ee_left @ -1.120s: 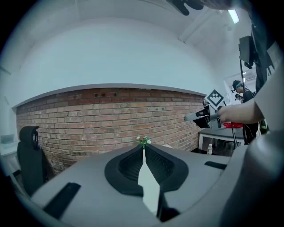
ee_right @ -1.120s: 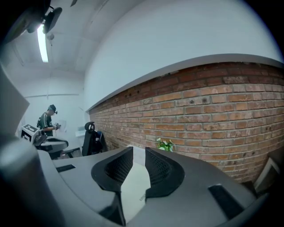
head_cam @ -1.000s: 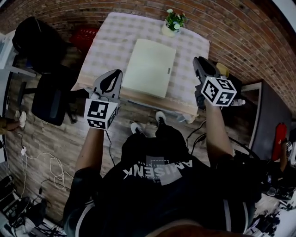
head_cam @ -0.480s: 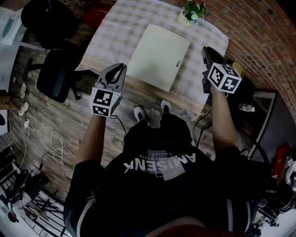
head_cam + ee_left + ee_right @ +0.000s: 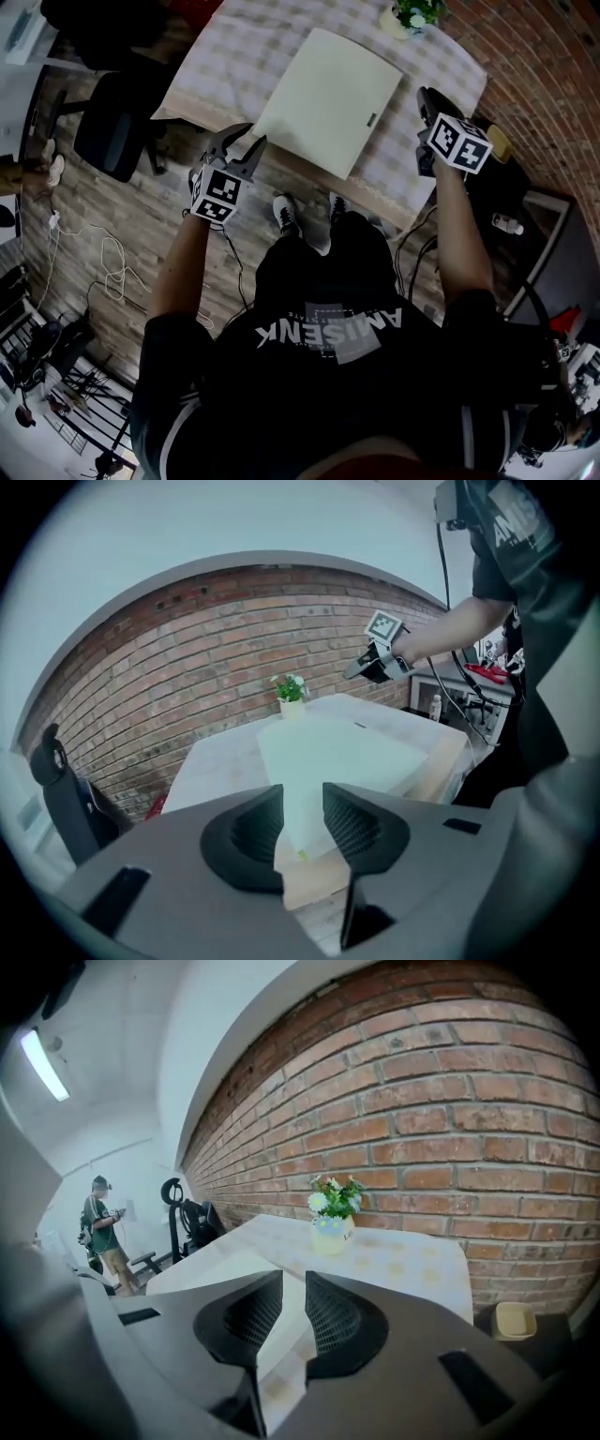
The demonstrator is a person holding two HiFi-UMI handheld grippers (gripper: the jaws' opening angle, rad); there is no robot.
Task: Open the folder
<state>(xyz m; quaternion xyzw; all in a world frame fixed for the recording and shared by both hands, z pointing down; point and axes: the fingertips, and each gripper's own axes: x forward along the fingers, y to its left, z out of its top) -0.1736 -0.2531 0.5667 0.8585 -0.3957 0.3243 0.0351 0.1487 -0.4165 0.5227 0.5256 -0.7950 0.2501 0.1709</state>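
Head view: we aim the left gripper [image 5: 248, 139], empty jaws just opening, at the closed folder's [image 5: 328, 98] near corner to lift its cover; the right gripper [image 5: 427, 97] hangs narrowly parted, empty.

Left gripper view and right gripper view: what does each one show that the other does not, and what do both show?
Only the left gripper view shows the right gripper on the person's arm and the closed folder plainly. Only the right gripper view shows a distant standing person and a beige tub by the brick wall. Both show the flower pot, the table and the brick wall.
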